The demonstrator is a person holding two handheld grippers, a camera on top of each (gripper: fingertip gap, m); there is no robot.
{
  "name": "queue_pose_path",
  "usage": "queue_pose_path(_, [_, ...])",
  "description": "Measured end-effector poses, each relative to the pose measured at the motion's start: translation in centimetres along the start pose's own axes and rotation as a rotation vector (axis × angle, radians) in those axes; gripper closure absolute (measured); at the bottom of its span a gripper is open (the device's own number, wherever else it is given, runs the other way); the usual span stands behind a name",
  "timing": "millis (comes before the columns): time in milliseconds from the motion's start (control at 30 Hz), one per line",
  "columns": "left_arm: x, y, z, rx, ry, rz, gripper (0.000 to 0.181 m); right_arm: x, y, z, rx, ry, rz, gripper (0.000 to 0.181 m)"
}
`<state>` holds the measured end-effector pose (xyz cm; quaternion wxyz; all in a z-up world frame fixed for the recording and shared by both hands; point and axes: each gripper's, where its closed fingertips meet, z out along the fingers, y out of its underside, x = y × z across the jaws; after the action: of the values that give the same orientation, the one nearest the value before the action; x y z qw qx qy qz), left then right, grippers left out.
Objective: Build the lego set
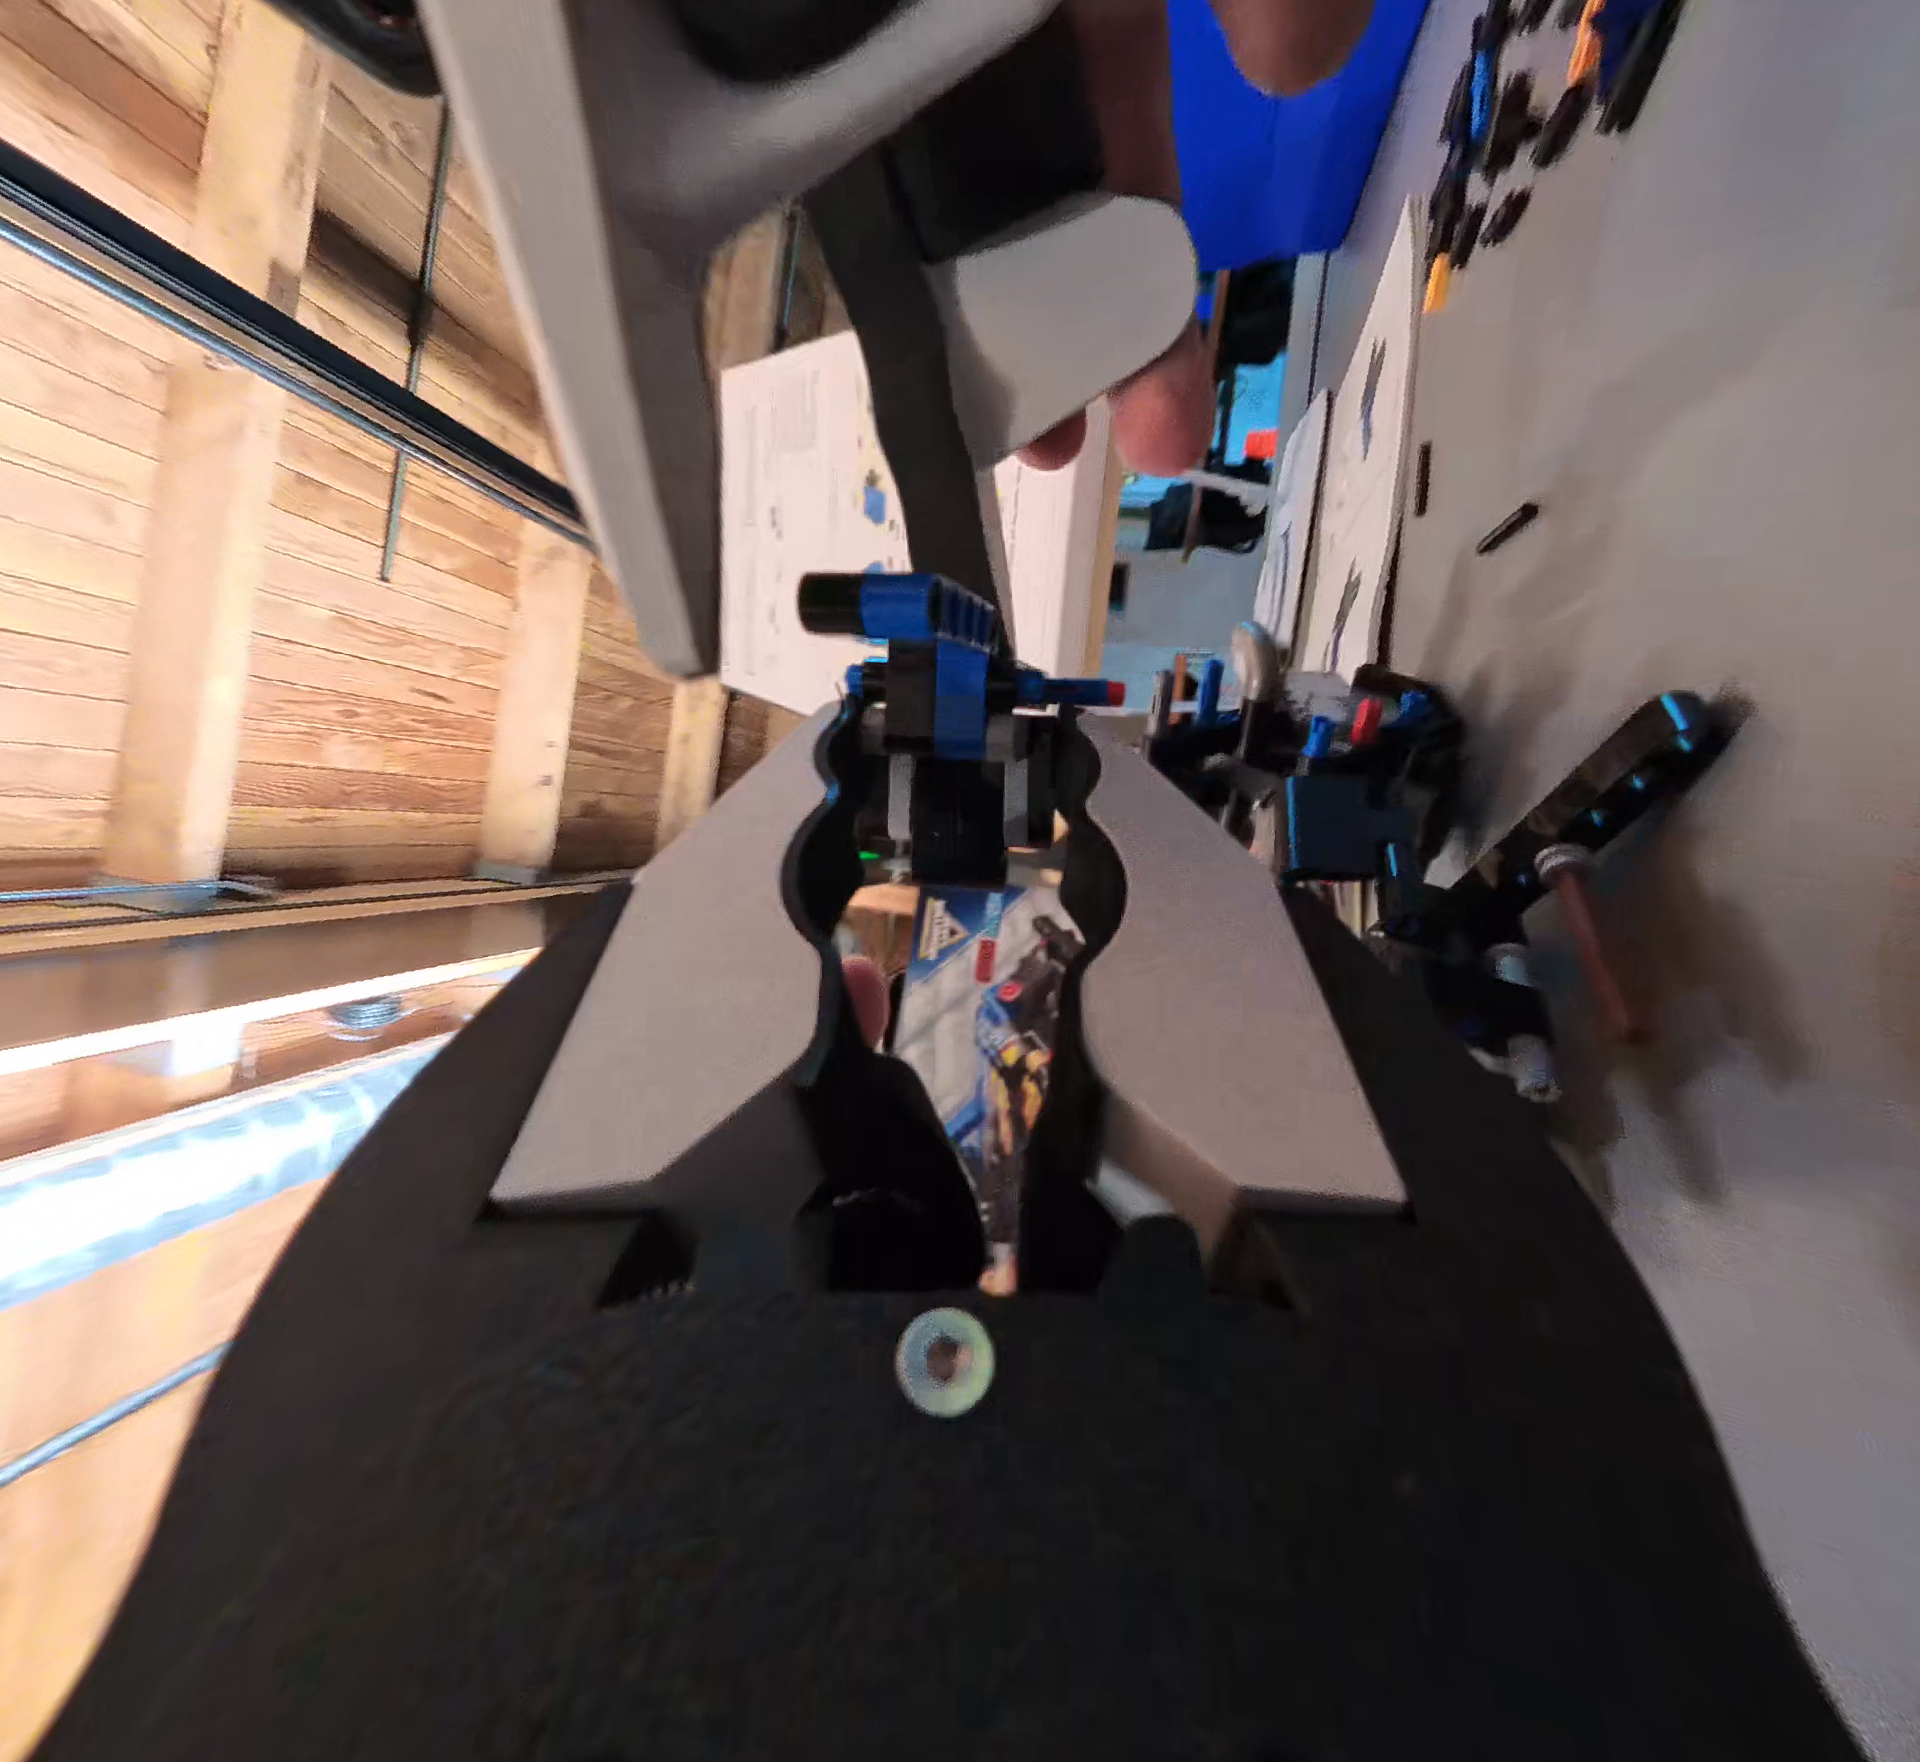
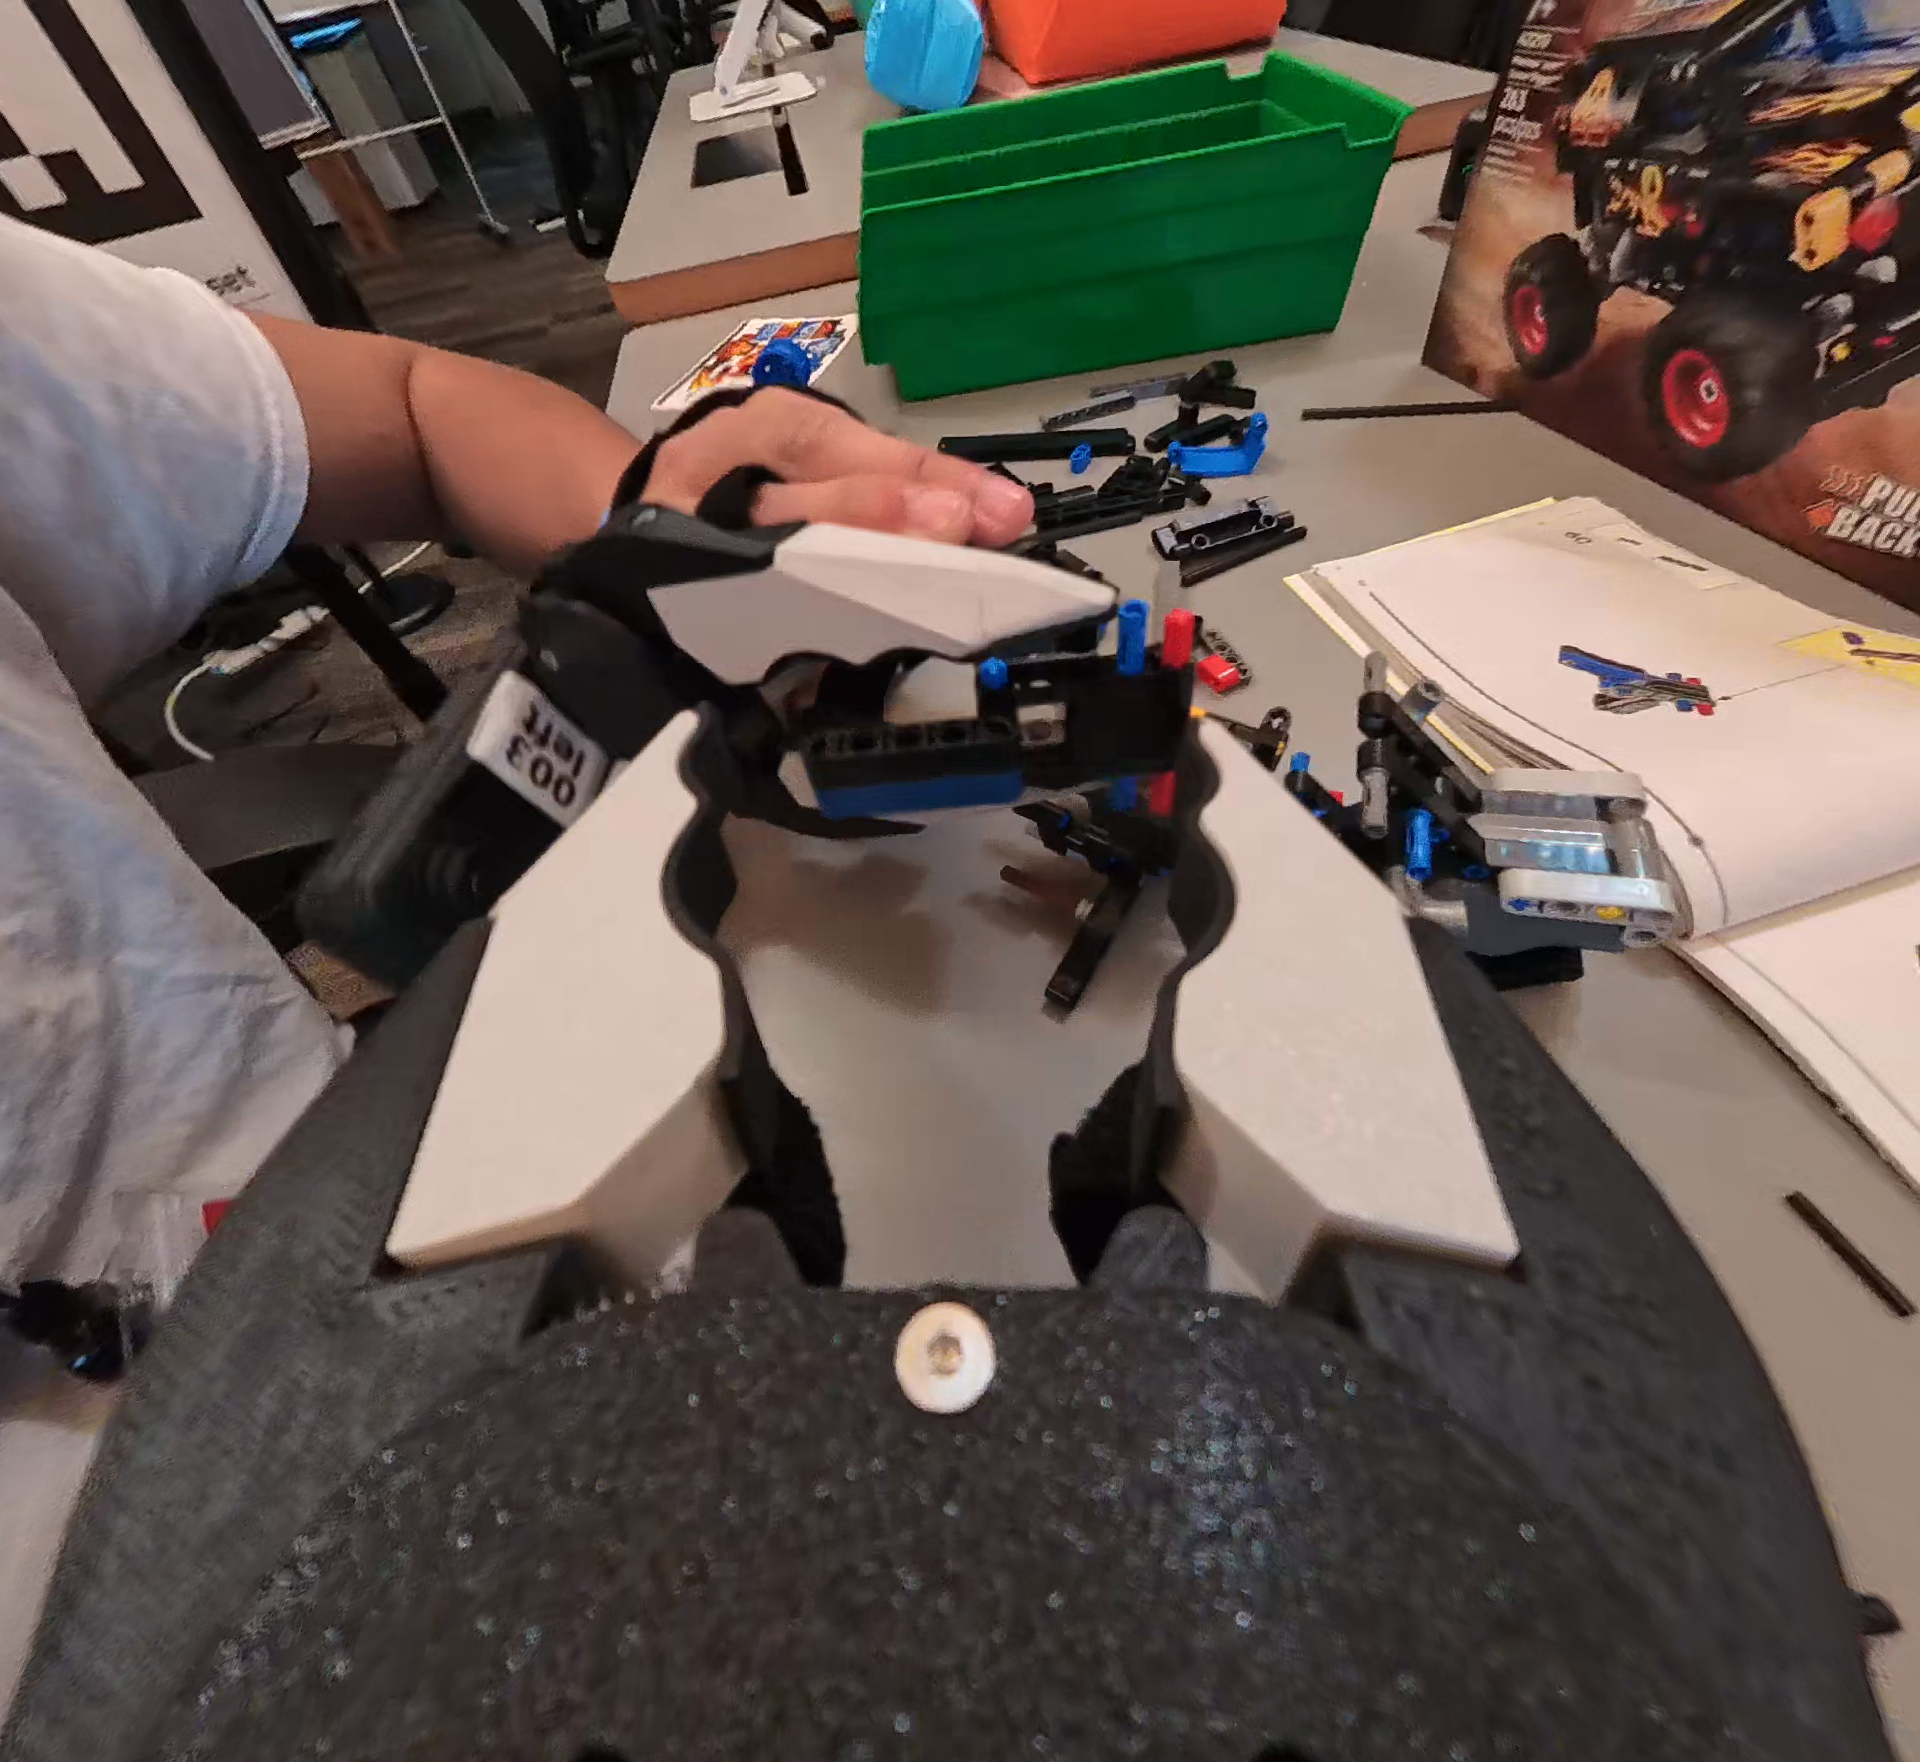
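Note:
My left gripper (image 1: 951, 756) is shut on a small black and blue lego assembly (image 1: 956, 704) with blue and red pins, and holds it above the grey table (image 2: 1621, 1151). In the right wrist view its white fingers (image 2: 883, 590) come in from the left with the assembly (image 2: 987, 746). My right gripper (image 2: 940, 777) is open, its fingertips either side of the assembly; the right tip is at the assembly's end and the left tip is apart from it. In the left wrist view its fingers (image 1: 623, 362) reach down to the assembly's top.
A larger part-built chassis (image 2: 1507, 829) rests on the open instruction booklet (image 2: 1558, 652). Loose black and blue pieces (image 2: 1143, 486) lie beyond, before a green bin (image 2: 1122, 258). The set's box (image 2: 1714, 206) stands at the right. A black beam (image 2: 1101, 923) lies below the assembly.

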<state>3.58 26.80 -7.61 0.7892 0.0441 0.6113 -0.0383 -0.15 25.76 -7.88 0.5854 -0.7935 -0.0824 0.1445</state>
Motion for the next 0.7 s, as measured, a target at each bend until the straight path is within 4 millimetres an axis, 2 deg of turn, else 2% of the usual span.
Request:
queue_pose_path(67, [-0.2, -0.1, -0.1, -0.004, -0.021, 0.031, 0.149, 0.2, -0.1, 0.1, 0.013, 0.027, -0.006, 0.100])
queue_pose_path(233, [-0.7, -0.4, -0.1, -0.027, -0.043, 0.054, 0.149, 0.5, 0.3, 0.4, -0.004, 0.118, -0.157, 0.105])
queue_pose_path(333, [-0.5, -0.4, -0.2, -0.019, -0.032, 0.051, 0.149, 0.5, 0.5, 0.4, -0.009, 0.111, -0.156, 0.106])
queue_pose_path(433, [-0.4, -0.4, -0.2, -0.006, 0.013, -0.025, 0.148, 0.5, 0.4, 0.3, 0.020, 0.081, -0.120, 0.106])
queue_pose_path(567, [-0.9, 0.2, -0.2, 0.000, 0.058, -0.149, 0.137, 1.9, 0.1, -0.8, 0.034, 0.119, -0.156, 0.106])
queue_pose_path(700, [0.0, 1.6, 0.2, -0.023, 0.201, -0.383, 0.138, 2.2, 1.0, -2.3, -0.067, 0.083, -0.238, 0.106])
